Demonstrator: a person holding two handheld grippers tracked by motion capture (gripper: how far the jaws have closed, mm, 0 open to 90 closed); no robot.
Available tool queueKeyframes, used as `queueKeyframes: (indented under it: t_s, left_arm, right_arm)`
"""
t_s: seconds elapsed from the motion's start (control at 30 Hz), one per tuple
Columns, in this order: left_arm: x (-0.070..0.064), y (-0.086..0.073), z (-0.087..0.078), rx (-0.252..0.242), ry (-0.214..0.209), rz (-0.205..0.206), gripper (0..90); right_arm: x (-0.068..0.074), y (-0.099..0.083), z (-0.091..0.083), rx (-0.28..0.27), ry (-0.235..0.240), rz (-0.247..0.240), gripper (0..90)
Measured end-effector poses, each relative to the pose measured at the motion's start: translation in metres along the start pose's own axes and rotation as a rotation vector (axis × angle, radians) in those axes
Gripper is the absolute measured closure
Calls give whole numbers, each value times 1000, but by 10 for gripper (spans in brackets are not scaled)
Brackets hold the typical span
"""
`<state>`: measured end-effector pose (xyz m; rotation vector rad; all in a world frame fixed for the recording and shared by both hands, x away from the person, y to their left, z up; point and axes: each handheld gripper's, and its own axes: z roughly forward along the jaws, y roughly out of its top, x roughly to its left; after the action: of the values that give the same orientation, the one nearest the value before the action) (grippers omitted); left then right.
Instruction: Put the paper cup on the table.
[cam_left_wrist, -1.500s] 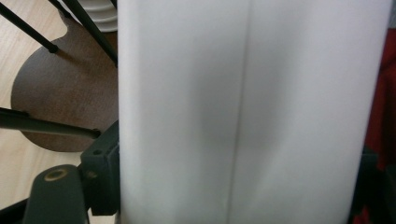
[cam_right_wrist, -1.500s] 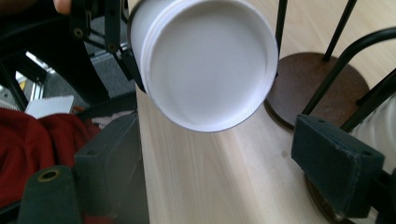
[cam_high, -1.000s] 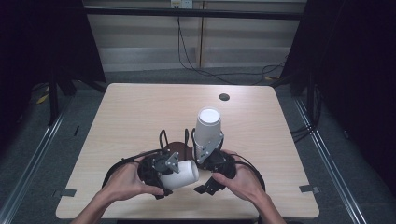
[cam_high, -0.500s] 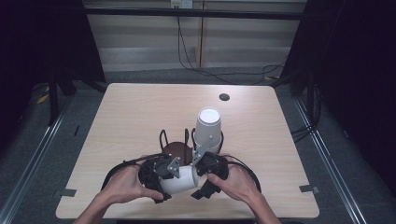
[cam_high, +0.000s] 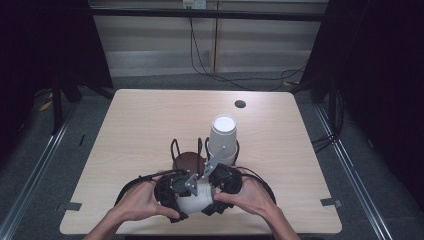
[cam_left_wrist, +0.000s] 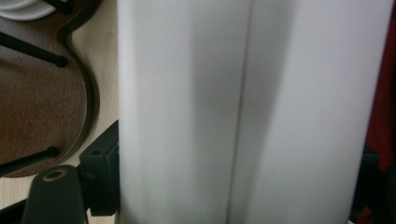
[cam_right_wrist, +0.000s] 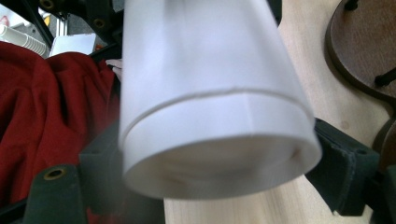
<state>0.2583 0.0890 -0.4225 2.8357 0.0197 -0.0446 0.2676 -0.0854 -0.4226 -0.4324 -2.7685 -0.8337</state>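
I grip one white cup (cam_high: 192, 199) between both tools, left tool (cam_high: 172, 192) and right tool (cam_high: 220, 184), near the bench's (cam_high: 135, 125) front edge, and squeezing harder could crush it.

High overview; both gripper cameras against white cups (cam_left_wrist: 243, 112)

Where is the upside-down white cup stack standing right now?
In the high view, the cup stack stands right of table centre, beside the brown holder, just beyond both grippers.
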Motion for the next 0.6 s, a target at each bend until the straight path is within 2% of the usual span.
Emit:
queueKeyframes:
  t_s: [0.07, 0.1, 0.2, 0.23, 0.33, 0.37, 0.47, 0.5, 0.6]
  left_arm:
    - [-1, 0, 0, -7, 5, -2, 185]
    - [0, 1, 0, 3, 9, 10, 185]
    - [-1, 2, 1, -19, -8, -2, 185]
    - [0, 2, 1, -6, -8, 15, 185]
    - [-1, 2, 1, -16, -24, 14, 184]
    - [0, 2, 0, -17, -2, 24, 182]
    - [0, 2, 0, -33, -20, 17, 181]
    - [1, 1, 0, -35, -12, 28, 181]
    - [1, 1, 0, -50, -20, 27, 168]
  right_arm:
    - [0, 1, -1, -5, 15, 1, 193]
    - [0, 1, -1, -11, 14, 0, 193]
    - [1, 1, -1, -15, 25, -1, 193]
    - [1, 2, -1, -14, 26, 2, 192]
    - [2, 2, 1, -18, 31, -25, 219]
    - [2, 3, 2, -7, 37, -33, 234]
    - [4, 4, 1, 0, 27, -19, 251]
    - [3, 4, 1, -10, 30, -41, 253]
    - [5, 3, -1, -2, 22, -36, 259]
